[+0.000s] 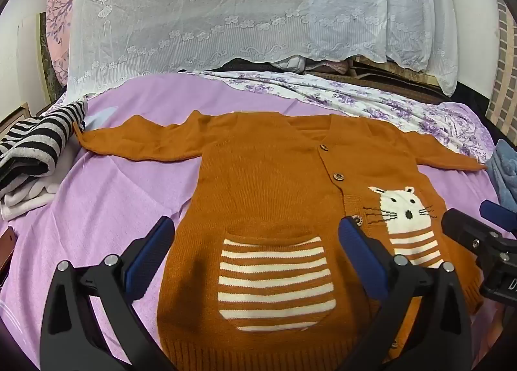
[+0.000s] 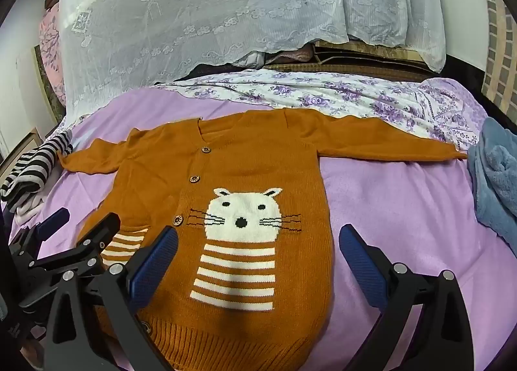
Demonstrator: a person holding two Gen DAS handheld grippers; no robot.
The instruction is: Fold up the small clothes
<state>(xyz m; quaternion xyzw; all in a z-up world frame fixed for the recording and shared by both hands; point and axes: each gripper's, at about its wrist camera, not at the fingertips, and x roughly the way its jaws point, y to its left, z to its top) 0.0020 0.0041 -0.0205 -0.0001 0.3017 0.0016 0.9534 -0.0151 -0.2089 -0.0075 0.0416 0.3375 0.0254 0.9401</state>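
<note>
A small orange knitted cardigan point(image 1: 268, 183) lies flat and face up on a lilac bed cover point(image 1: 106, 190), both sleeves spread out sideways. It has wooden buttons, a striped pocket point(image 1: 274, 280) and a white cat figure point(image 2: 245, 219). My left gripper point(image 1: 257, 241) hovers open over the pocket half near the hem. My right gripper point(image 2: 258, 248) hovers open over the cat half point(image 2: 239, 274), its right finger above the bare cover. Neither holds anything. Each gripper shows at the edge of the other's view.
A striped black-and-white garment point(image 1: 35, 151) on white folded cloth lies at the left. A blue fleece piece point(image 2: 494, 177) lies at the right. A floral sheet point(image 2: 323, 93) and a white lace curtain point(image 1: 226, 9) lie beyond the cardigan.
</note>
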